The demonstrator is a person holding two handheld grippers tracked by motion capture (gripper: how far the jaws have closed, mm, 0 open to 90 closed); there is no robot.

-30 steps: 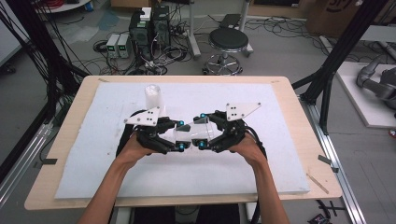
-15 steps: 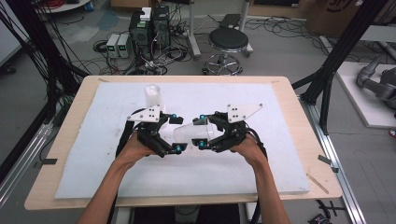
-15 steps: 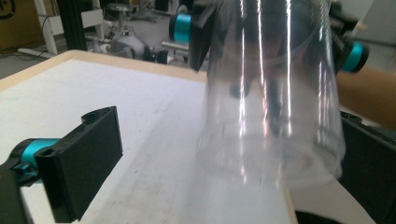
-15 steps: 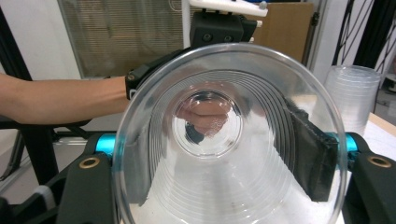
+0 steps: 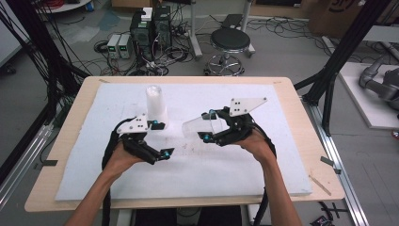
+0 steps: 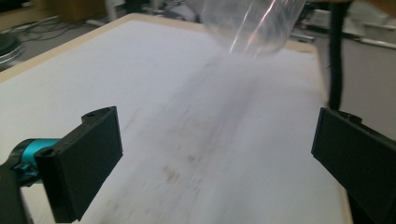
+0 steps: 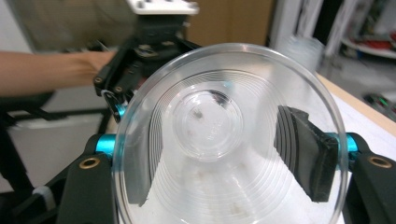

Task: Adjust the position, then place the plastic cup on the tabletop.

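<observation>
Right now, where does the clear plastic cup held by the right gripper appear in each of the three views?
High view: the clear cup lies sideways in the right gripper, centre of the table.
Left gripper view: top edge, blurred, its closed base hanging above the mat.
Right gripper view: centre, its open mouth facing the camera, jaws on both sides.
Shared landmark: the white mat.

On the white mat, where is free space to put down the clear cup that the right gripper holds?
The near strip of the white mat, between the two forearms and the table's front edge, is bare. So is the far right part, beyond the right gripper. It is crowded at left centre: the stack of cups stands just behind the left gripper, near the clear cup.
</observation>
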